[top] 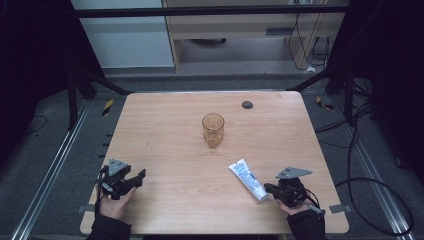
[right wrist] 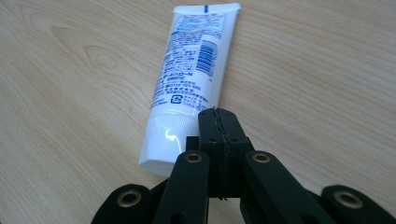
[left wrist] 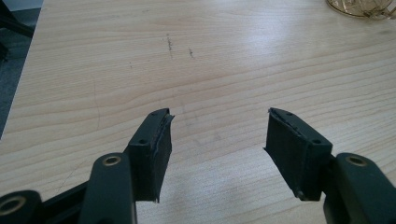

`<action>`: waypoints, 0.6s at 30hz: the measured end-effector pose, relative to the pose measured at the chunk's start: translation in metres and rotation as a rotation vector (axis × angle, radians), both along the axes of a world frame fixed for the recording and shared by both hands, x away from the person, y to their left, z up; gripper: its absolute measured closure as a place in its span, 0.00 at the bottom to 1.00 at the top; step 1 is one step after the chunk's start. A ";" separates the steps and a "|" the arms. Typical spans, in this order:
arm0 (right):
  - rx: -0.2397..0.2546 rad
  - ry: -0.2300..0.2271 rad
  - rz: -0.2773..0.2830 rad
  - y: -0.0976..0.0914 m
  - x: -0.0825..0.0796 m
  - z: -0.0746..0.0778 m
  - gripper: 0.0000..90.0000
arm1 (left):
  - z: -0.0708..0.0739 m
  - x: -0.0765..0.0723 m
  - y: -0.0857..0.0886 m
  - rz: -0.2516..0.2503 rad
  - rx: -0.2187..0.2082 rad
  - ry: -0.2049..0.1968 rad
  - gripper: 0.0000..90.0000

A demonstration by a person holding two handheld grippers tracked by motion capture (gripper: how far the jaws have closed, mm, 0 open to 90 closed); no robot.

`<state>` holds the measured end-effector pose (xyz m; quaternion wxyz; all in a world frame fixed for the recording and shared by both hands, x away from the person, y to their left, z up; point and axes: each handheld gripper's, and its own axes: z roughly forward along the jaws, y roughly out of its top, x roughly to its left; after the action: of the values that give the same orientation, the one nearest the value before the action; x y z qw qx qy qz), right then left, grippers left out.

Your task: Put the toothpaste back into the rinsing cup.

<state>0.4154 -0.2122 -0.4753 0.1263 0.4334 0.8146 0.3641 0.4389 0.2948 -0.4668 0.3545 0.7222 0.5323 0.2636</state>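
1. Where the high view looks down on the wooden table (top: pixel 170 150): left tongs (top: pixel 140 176) low at the near left corner, held in a hand (top: pixel 116 204), jaws spread apart with bare wood between them, touching nothing. Right tongs (top: pixel 266 188) at the near right, held in the other hand (top: pixel 299 206), tips just beside the cap end of a white tube (top: pixel 248 179); contact hard to judge from up here. Tube flat on the table, slanting away towards the middle. Amber glass (top: pixel 213 130) upright near the table's centre, well apart from both tongs and from the tube. Small dark disc (top: pixel 247 104) near the far edge.

2. Seen along the left tongs (left wrist: pixel 219 133): both black jaws wide open, pads facing each other across empty wood grain, gripping nothing. Faint dark scratches (left wrist: pixel 170 43) on the table farther off. Base of the glass (left wrist: pixel 359 6) at the top right corner, well away from the jaws.

3. Seen along the right tongs (right wrist: pixel 215 113): jaws fully closed, pads pressed flat together with a thin seam between them, nothing caught in that seam. Tube (right wrist: pixel 189 84) lying on the wood just left of the closed tips, printed back side up with a barcode, cap end nearest the tongs, crimped end farthest. Closed tips right against the tube's shoulder; touching or a hair apart, cannot tell.
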 end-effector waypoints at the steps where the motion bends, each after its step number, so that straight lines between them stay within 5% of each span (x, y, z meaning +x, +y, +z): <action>1: -0.003 0.004 0.002 0.002 -0.002 0.000 1.00 | 0.000 0.000 0.000 0.000 -0.001 -0.001 0.44; 9: -0.002 0.002 -0.009 0.000 -0.001 0.000 1.00 | 0.000 0.000 0.000 0.001 -0.001 0.000 0.44; 18: -0.013 -0.042 -0.072 -0.006 0.004 0.012 0.79 | 0.000 0.000 0.000 -0.002 0.003 0.001 0.44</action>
<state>0.4192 -0.2184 -0.4629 0.1593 0.4539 0.7980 0.3630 0.4393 0.2944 -0.4670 0.3536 0.7234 0.5313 0.2635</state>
